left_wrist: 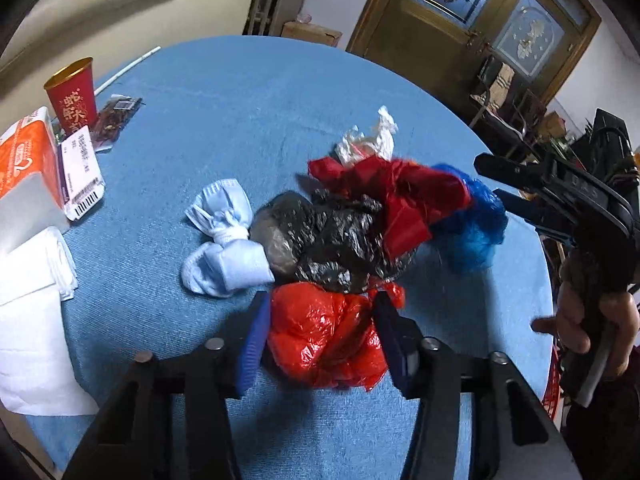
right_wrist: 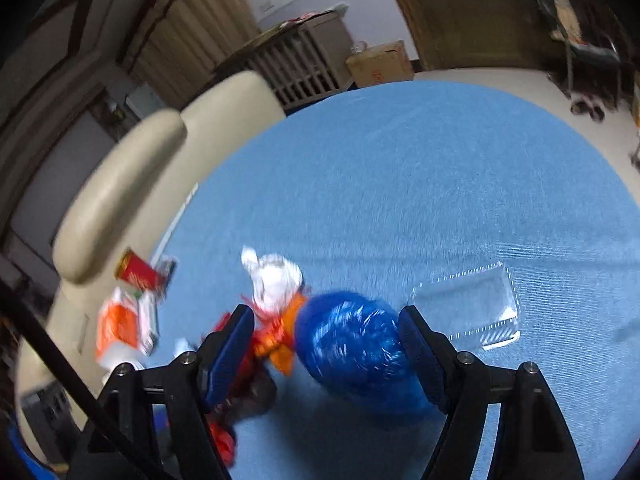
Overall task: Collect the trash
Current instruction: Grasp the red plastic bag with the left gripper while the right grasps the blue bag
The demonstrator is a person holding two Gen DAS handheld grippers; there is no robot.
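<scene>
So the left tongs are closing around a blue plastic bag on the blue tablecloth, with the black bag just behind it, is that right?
Not quite: the left wrist view shows the left tongs closing around a red plastic bag, not a blue one. It sits on the blue tablecloth, with the black bag just behind it.

Dim indoor light, fisheye-bent dark corners, right wrist view smeared by motion.

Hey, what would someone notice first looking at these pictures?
A bright heap of crumpled bags mid-table on the blue cloth: a red bag between the left gripper fingers, a black bag behind it. The right gripper straddles a blue bag.
</scene>
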